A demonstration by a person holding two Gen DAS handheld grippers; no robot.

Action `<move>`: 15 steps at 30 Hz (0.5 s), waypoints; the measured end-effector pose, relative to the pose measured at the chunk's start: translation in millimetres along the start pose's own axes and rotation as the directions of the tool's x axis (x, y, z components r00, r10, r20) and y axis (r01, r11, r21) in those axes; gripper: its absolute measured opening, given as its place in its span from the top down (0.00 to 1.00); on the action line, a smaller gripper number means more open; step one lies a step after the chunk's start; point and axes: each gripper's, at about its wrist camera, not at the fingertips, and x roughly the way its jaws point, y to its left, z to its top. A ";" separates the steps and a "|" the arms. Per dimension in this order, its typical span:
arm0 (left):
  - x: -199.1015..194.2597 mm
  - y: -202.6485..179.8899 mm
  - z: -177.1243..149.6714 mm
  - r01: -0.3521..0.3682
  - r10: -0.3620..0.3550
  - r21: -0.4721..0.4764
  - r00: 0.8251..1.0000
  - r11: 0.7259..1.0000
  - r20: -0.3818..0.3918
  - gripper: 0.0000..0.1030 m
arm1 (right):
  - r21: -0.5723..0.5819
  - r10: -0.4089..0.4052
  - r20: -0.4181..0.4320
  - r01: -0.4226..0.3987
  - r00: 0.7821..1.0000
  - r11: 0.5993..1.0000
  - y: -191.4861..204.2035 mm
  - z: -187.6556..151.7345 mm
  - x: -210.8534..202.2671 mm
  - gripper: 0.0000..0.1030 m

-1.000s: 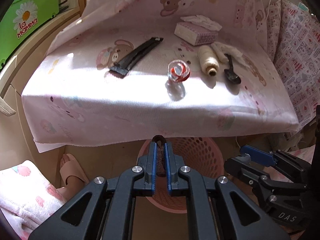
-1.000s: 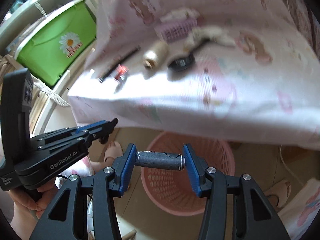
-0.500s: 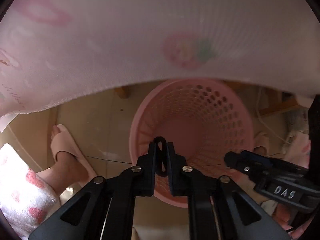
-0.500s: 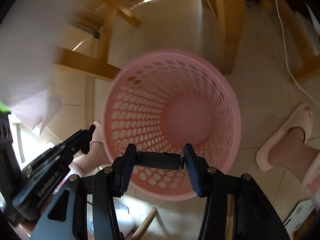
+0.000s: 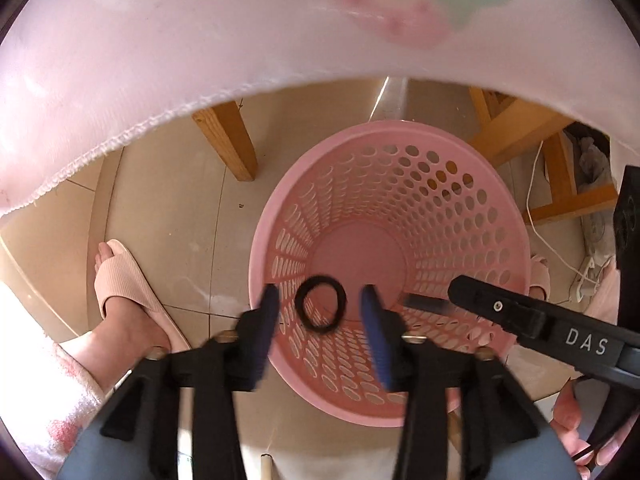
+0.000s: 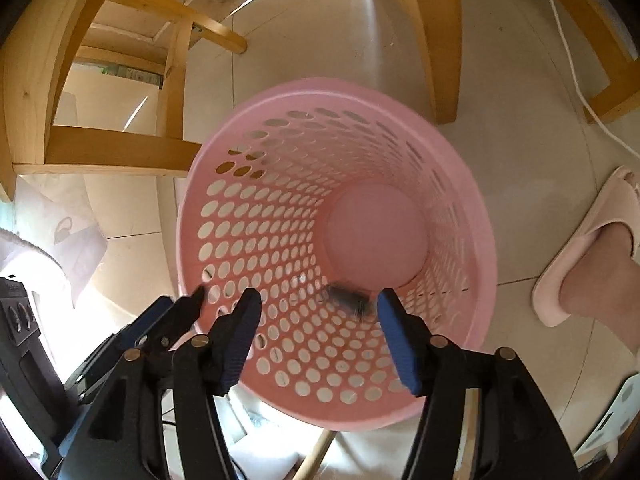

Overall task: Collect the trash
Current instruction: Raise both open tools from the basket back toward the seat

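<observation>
While hanging over the pink basket (image 5: pixel 516 240), left gripper (image 5: pixel 320 312) pointing straight down at the perforated wall near the rim. Jaws just opened, now about half spread, pads clear of the black hair tie (image 5: pixel 321 304); hair tie loose in the gap between them, a round loop touching neither pad, seen against the basket's inner wall at 7 o'clock from the basket floor. Blue pads blurred. At 3 o'clock of the left view, right gripper (image 5: pixel 424 304) reaching in over the rim, black body lettered DAS. At 9 o'clock, a foot in a pink slipper (image 5: pixel 120 280) on the tiled floor (image 5: pixel 168 208); across 12 o'clock, pink cloth edge (image 5: pixel 160 60) overhanging.

From the right wrist view, right gripper (image 6: pixel 318 320) angled steeply into the basket (image 6: pixel 192 208), jaws just opened further and standing wide, gripping nothing. Dark cylinder (image 6: pixel 348 298) blurred, free between the pads, closer to the 3 o'clock pad, over the wall just below the basket floor. Left gripper (image 6: pixel 176 312) at 8 o'clock. Wooden legs (image 6: pixel 436 40) at 12 o'clock.
</observation>
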 end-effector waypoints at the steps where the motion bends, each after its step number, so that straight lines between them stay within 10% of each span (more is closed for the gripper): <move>1: 0.3 -0.8 -0.6 -0.002 0.002 0.004 1.000 1.000 -0.007 0.55 | -0.005 -0.008 0.006 0.008 1.000 1.000 -0.6 0.2 -1.5 0.39; 8: -3.7 5.5 -6.1 -0.024 0.023 -0.025 0.999 0.999 -0.031 0.55 | 0.002 -0.028 0.033 0.028 0.999 1.000 -1.8 -5.2 -14.1 0.38; 15: -63.2 10.6 -11.8 -0.056 0.062 -0.047 0.991 0.997 0.123 0.47 | -0.114 -0.065 0.240 0.095 0.969 0.989 26.8 -18.2 -74.0 0.38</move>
